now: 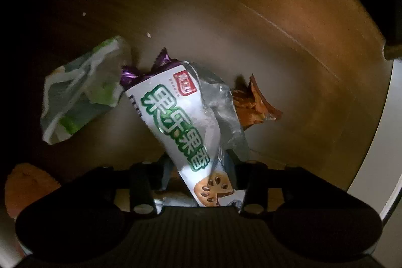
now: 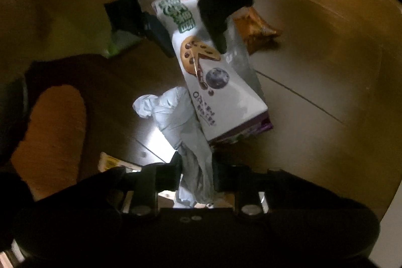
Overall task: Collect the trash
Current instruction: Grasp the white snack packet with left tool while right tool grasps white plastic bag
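Observation:
My left gripper is shut on a white snack wrapper with green lettering and a purple end. It holds the wrapper inside a tan bin. The same wrapper and the left gripper show in the right wrist view. My right gripper is shut on a crumpled grey-white wrapper, just below the white one. On the bin floor lie a green and white wrapper and an orange-brown wrapper, also in the right wrist view.
The bin's curved wall rises close on the right. A hand fills the upper left of the right wrist view. A small yellow wrapper lies beside the right gripper. The bin is dim.

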